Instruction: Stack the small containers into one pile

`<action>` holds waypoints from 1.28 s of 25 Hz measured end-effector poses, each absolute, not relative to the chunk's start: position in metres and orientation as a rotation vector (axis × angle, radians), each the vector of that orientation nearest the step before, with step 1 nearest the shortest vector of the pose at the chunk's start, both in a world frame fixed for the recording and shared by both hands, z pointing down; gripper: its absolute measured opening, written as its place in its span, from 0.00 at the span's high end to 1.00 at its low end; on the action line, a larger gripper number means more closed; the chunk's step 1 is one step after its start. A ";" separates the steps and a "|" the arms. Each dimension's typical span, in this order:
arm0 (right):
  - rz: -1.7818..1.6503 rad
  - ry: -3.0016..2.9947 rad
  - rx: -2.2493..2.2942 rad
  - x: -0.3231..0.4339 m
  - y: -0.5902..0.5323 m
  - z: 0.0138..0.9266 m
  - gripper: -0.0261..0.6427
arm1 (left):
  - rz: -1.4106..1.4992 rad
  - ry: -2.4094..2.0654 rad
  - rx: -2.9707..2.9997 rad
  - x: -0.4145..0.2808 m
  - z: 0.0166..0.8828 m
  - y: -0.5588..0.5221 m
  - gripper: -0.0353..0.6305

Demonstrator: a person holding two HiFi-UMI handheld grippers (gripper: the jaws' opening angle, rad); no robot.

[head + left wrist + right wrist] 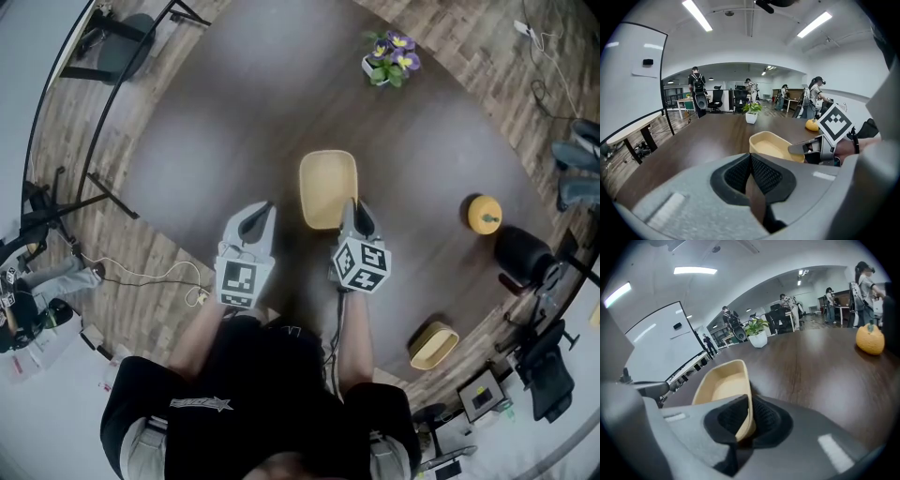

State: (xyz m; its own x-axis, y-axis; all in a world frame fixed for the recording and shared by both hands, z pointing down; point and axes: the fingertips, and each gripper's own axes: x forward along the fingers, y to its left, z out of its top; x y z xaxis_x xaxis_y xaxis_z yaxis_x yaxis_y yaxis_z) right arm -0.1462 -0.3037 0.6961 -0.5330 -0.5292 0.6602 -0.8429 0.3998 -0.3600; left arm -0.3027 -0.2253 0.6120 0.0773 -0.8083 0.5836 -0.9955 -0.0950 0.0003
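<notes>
Right tool [354, 216] clamped on near rim of tan container [327, 183]; left tool [263, 214] closed nearby.

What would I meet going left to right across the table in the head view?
left gripper → tan container at centre → second tan container at the table's near edge → orange fruit

Two shallow beige tubs, oblong, with rounded corners. First container [328, 187] sits upright mid-table [234, 122], open side up and empty, its long axis running away from the person. The right gripper [354, 211] pinches its near right rim wall. Second container [433, 345] lies well apart at the table's right edge, open side up.
</notes>
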 end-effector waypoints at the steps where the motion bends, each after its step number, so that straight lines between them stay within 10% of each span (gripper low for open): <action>1: 0.942 -2.214 1.171 -0.146 -0.302 0.695 0.92 | 0.630 -1.785 1.966 -0.302 0.610 -0.225 0.93; 32: 0.748 -2.282 1.600 -0.062 -0.154 0.503 0.92 | 0.446 -1.770 2.408 -0.254 0.454 -0.111 0.93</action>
State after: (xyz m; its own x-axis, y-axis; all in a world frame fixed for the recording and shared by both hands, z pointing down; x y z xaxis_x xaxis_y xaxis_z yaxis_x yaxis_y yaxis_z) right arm -0.0619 -0.1538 0.5030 -0.3629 -0.7971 0.4827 -0.9282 0.2631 -0.2632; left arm -0.2544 -0.1112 0.4545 0.2728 -0.9128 0.3040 -0.9479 -0.3091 -0.0772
